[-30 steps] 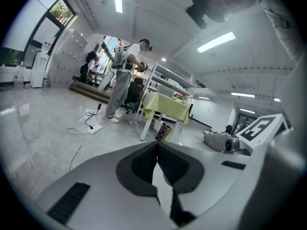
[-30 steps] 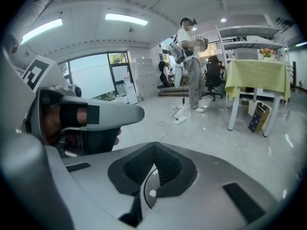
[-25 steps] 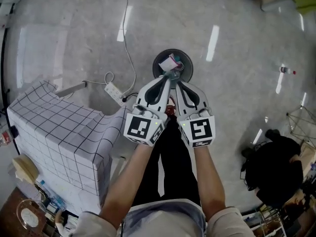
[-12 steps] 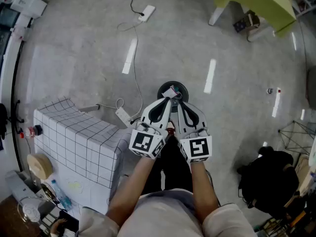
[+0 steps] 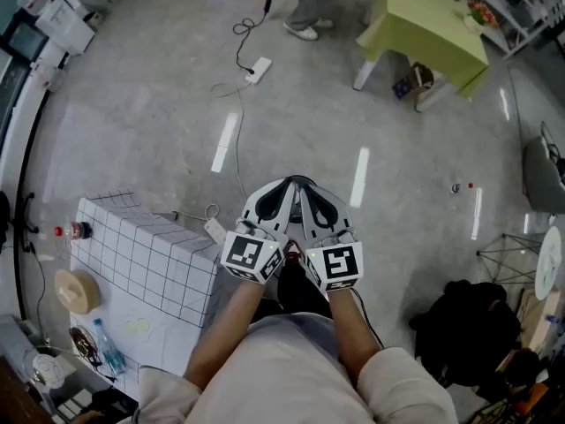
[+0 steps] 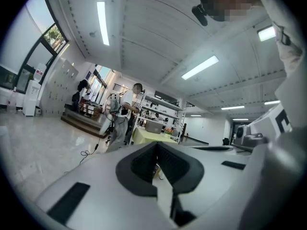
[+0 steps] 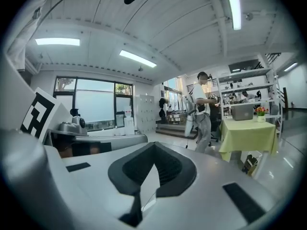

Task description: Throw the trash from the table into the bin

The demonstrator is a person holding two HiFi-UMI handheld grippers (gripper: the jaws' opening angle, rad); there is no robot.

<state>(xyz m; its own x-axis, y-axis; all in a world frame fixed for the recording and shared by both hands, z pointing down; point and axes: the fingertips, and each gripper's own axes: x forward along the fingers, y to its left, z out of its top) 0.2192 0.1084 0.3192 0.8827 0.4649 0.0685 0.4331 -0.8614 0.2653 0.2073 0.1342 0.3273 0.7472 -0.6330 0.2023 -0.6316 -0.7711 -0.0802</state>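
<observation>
pads point(image 6: 140, 163) of the left gripper point(image 6: 157, 145), seen in its own view, meet at their tips and are closed with nothing pinched between them; only floor and far furniture show through the slit behind the tips. the right gripper point(image 7: 153, 144) is likewise closed and empty, its dark pads point(image 7: 129, 169) touching at the front. in the head view the two grippers lie close side by side, tips pointing away from the person, each with its marker cube point(image 5: 254, 254) toward the wrist; bare forearms point(image 5: 231, 329) run back to light sleeves. just past the tips a dark curved rim point(image 5: 298, 179) shows on the floor, the rest covered by the grippers; it cannot be told for certain whether this is the bin, and the trash itself cannot be made out in any view. left of the person stands the table point(image 5: 154, 259) under a white cloth with a black grid, with a small red-marked bottle point(image 5: 72, 230) and a round tan object point(image 5: 75, 291) near its left edge. a power strip point(image 5: 214, 230) lies on the grey floor point(image 5: 141, 122) by a corner of the table, and a second power strip point(image 5: 259, 67) farther off, a cable point(image 5: 237, 140) trailing between them. a yellow-green table point(image 5: 424, 29) stands well apart at the upper right, a standing person point(image 7: 201, 110) beside it, and a black heap point(image 5: 463, 325) lies at the lower right.
</observation>
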